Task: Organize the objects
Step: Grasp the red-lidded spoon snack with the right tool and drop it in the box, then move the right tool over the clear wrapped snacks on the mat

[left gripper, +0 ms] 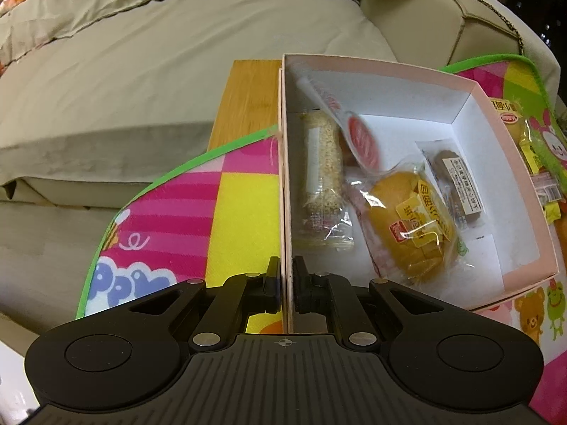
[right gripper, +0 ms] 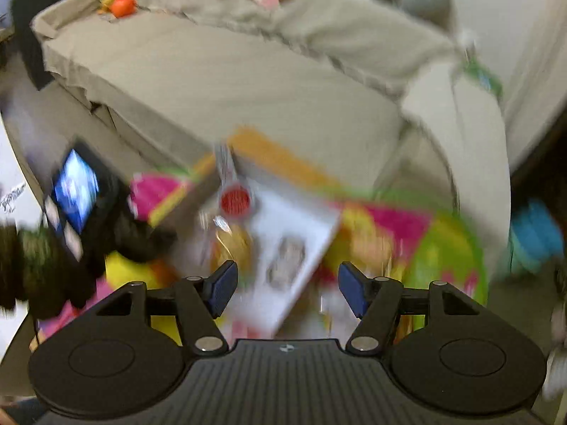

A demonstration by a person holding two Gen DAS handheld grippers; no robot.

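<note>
The left gripper (left gripper: 286, 279) had its black jaws pinched on the near wall of the shallow pink cardboard box with the white inside (left gripper: 471, 86), one pad outside and one inside. The box sat on a bright kids' play mat in pink and yellow squares with a green edge (left gripper: 198, 191), partly over a strip of bamboo-coloured board (left gripper: 248, 99), right in front of a beige fabric sofa (left gripper: 159, 71).

Inside the box were a few wrapped snacks: a long clear-wrapped sesame-crusted roll (left gripper: 322, 177) lying along the left wall, a golden bun in clear plastic with yellow labels (left gripper: 411, 216) in the middle, and a dark brown wrapped biscuit with a white printed label (left gripper: 457, 180) to its right. A long clear packet with a red round logo (left gripper: 361, 138) leaned tilted against the far left corner, blurry. More yellow-wrapped snacks (left gripper: 524, 141) lay on the mat just outside the box's right wall.

The right wrist view was really smeared. The right gripper (right gripper: 287, 288) had its blue-padded jaws spread apart with nothing between them, above the box (right gripper: 283, 230). The red-logo packet (right gripper: 234, 198) showed there too.
</note>
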